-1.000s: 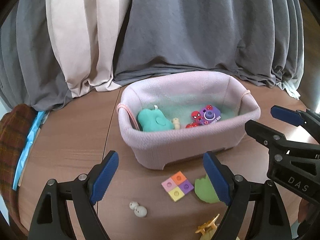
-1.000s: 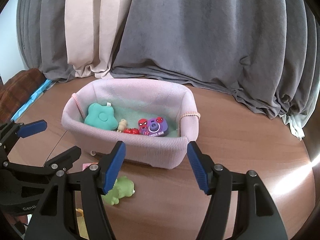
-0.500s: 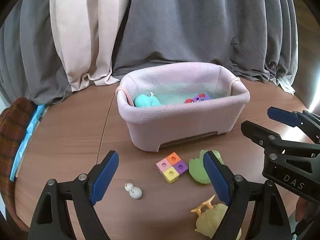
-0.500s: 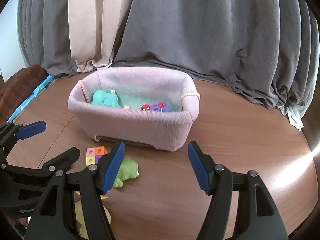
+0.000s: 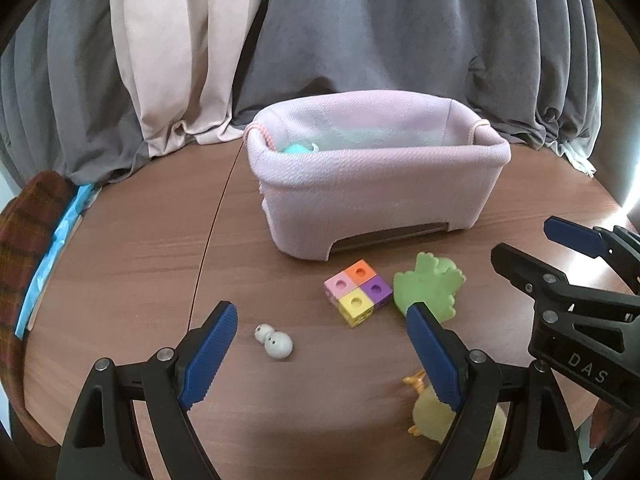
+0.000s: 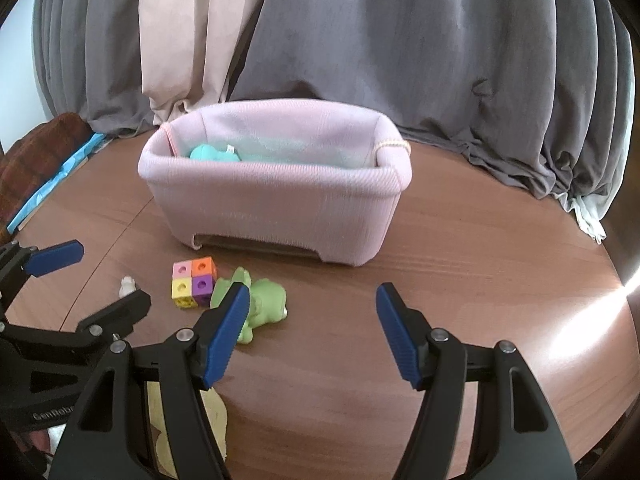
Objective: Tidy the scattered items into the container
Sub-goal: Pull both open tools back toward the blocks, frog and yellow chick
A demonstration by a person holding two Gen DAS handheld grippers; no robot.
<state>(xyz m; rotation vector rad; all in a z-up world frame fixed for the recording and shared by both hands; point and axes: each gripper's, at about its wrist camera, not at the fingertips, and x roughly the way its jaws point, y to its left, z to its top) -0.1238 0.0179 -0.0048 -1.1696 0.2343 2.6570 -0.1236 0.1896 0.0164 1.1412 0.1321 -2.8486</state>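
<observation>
Grey curtains behind wooden table [image 5: 120,264]. Both claws, left claw [image 5: 320,354] and right claw [image 6: 312,330], gape wide, empty. Pink basket [image 5: 376,204] far-centre; block cube [image 5: 358,291], green toy [image 6: 266,304], snowman [image 5: 274,340] near. Straddle one item squarely, then close.

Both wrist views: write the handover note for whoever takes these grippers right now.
Left gripper: open, empty, low over the table.
Right gripper: open, empty, facing the pink basket.
Done: a teal plush is in the basket; anything else inside is hidden by the near wall.
Left on the table in front of the basket: four-colour block square, green soft toy touching it, small white snowman figure, and a yellow toy partly hidden behind the left gripper's finger.
Nothing is gripped yet; the green toy lies nearest the right gripper.
</observation>
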